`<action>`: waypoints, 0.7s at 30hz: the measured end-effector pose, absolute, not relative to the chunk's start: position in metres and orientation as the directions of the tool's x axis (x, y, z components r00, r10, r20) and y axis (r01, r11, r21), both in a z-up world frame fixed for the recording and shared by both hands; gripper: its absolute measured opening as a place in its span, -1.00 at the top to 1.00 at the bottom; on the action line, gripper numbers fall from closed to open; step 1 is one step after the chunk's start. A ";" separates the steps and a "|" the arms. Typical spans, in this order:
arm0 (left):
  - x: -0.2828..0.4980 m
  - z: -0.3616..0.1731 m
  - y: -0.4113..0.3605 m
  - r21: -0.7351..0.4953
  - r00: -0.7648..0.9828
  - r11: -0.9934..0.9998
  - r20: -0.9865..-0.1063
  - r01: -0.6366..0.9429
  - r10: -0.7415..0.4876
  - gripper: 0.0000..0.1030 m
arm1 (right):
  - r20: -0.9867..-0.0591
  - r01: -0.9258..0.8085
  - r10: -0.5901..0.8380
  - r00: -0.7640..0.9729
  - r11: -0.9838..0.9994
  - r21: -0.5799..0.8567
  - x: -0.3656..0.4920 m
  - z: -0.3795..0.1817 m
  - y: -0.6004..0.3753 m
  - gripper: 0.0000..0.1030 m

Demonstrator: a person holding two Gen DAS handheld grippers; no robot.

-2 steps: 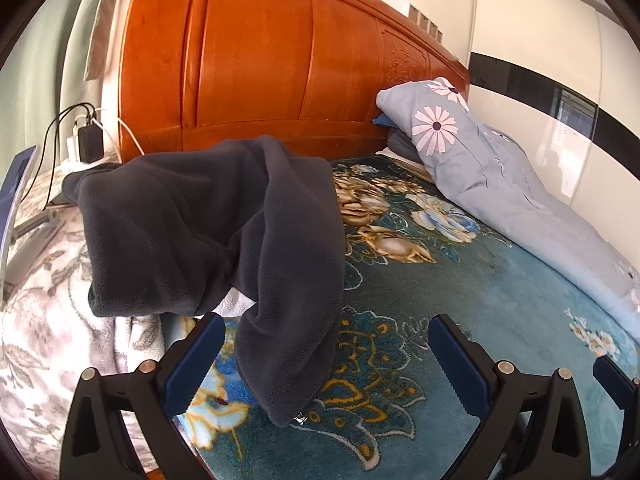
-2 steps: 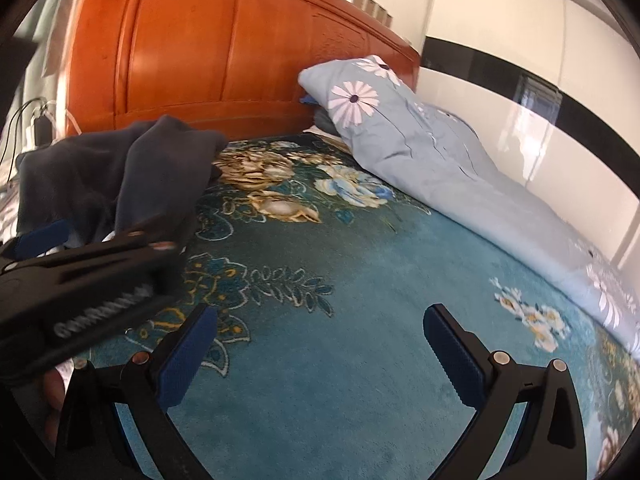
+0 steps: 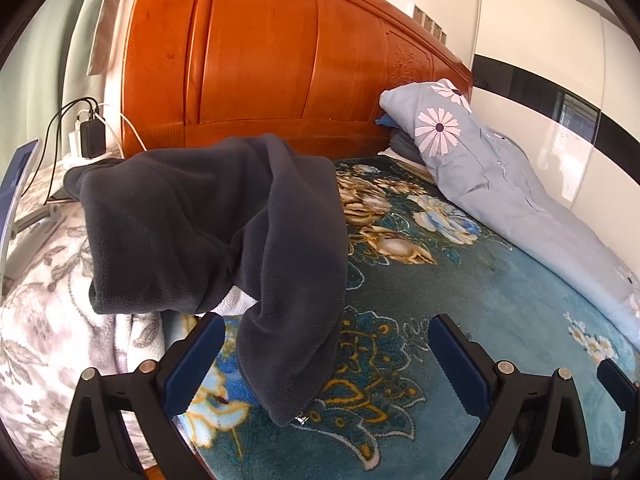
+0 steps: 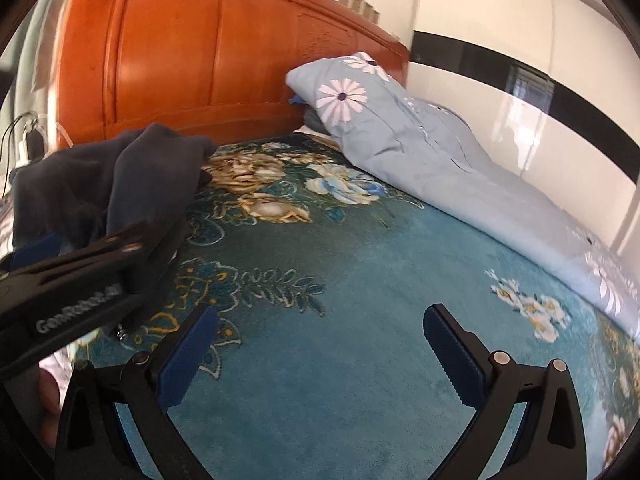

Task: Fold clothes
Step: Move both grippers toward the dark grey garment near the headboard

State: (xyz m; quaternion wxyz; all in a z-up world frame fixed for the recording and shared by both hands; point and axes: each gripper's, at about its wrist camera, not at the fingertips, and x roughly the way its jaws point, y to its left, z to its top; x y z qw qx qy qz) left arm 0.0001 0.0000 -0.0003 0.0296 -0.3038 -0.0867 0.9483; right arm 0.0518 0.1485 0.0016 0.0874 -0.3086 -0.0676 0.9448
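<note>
A dark grey fleece garment [image 3: 208,224] lies crumpled on the teal floral bedspread [image 3: 460,300], partly draped over a grey-white floral cushion [image 3: 44,312] at the left. One end hangs down with a zipper pull [image 3: 299,417] at its tip. My left gripper [image 3: 326,364] is open and empty, its fingers either side of that hanging end, just short of it. My right gripper [image 4: 320,352] is open and empty over bare bedspread [image 4: 360,280]. The garment [image 4: 108,184] and the left gripper's body [image 4: 68,300] show at the left of the right wrist view.
An orange wooden headboard [image 3: 260,60] stands behind the bed. A light blue floral quilt [image 3: 520,196] lies along the right side against a glossy wardrobe [image 3: 560,60]. A nightstand with chargers and cables [image 3: 88,136] is at the far left.
</note>
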 end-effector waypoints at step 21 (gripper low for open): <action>0.010 0.006 -0.009 -0.171 -0.864 -0.980 -0.504 0.103 -0.003 -1.00 | -0.299 -0.047 0.024 -0.954 -0.996 0.070 0.092 0.045 0.173 -1.00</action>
